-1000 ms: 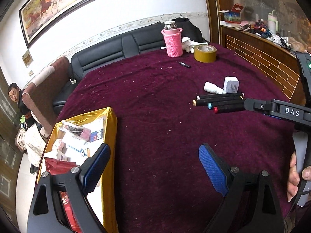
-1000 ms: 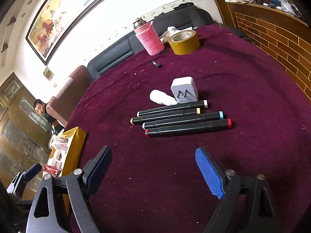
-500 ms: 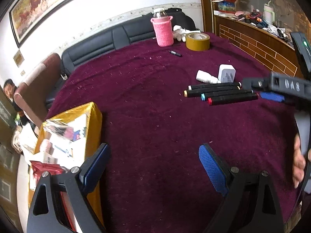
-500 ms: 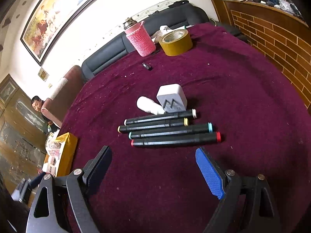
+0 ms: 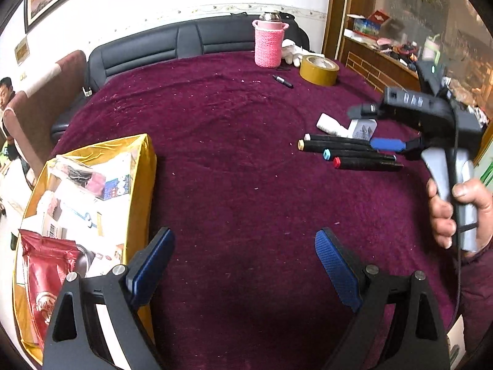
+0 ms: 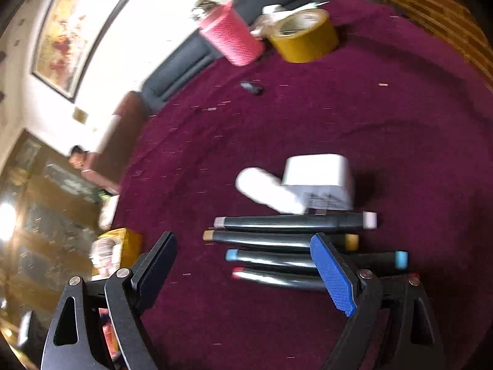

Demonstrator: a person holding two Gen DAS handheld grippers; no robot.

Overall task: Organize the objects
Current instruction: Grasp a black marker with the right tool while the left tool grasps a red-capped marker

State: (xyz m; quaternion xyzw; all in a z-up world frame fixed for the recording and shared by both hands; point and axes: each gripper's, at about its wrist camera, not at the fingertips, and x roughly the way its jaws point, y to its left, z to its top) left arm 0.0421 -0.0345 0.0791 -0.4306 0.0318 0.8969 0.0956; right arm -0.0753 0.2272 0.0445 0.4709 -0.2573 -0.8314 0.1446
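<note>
While my right gripper (image 6: 243, 265) hangs spread over the four markers (image 6: 286, 246) near the table's right edge, nothing is gripped; left gripper (image 5: 243, 265) spread, gold box (image 5: 144, 166) part-filled.

Markers (image 6: 289, 246): four side by side on the tablecloth (image 5: 240, 160)
Charger (image 6: 320, 182): just behind markers, tube (image 6: 265, 189) at its left
Box (image 5: 135, 191): far left
Tape roll (image 5: 319, 70): far back, right of bottle (image 5: 267, 44)

Home living room, black leather sofa (image 5: 172, 46), framed painting (image 6: 71, 34), cloth-covered table (image 5: 246, 141)
</note>
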